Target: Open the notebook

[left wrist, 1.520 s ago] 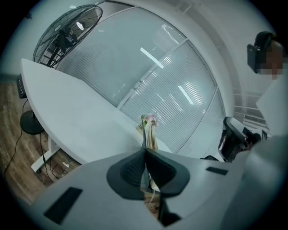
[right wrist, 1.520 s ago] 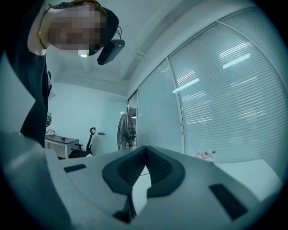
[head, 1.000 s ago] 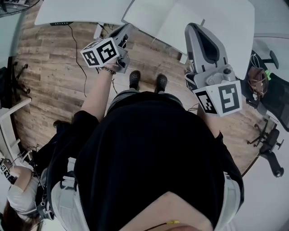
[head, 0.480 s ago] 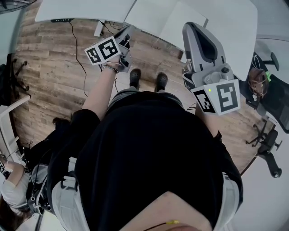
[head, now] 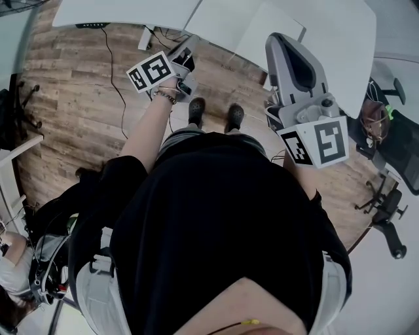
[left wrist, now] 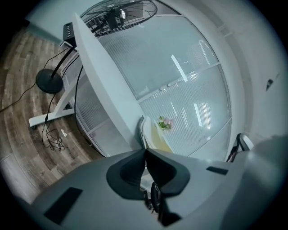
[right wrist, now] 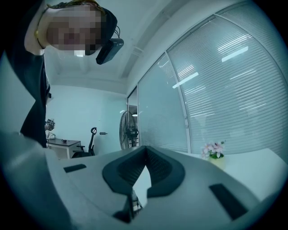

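Note:
No notebook shows in any view. In the head view my left gripper (head: 186, 57) is held out in front of the person's body, close to the near edge of the white table (head: 124, 12), its marker cube (head: 152, 70) tilted. Its own view shows the left gripper (left wrist: 145, 151) shut, pads meeting with nothing between them, pointing along the table's edge (left wrist: 104, 76). My right gripper (head: 279, 40) is held level at the right, over the table's corner. In its own view the right gripper (right wrist: 146, 148) is shut on nothing too.
A small pot of pink flowers (right wrist: 213, 150) stands on the white table by the slatted glass wall. A standing fan (left wrist: 119, 12) is beyond the table's end. Cables (head: 111, 72) trail over the wooden floor. Office chairs (head: 391, 216) stand at the right. Another person (head: 9, 269) is at the lower left.
My left gripper has shifted a little toward the table and rolled, so its marker cube sits at a different tilt. The right gripper has kept still. The person at the lower left has moved toward the frame's edge.

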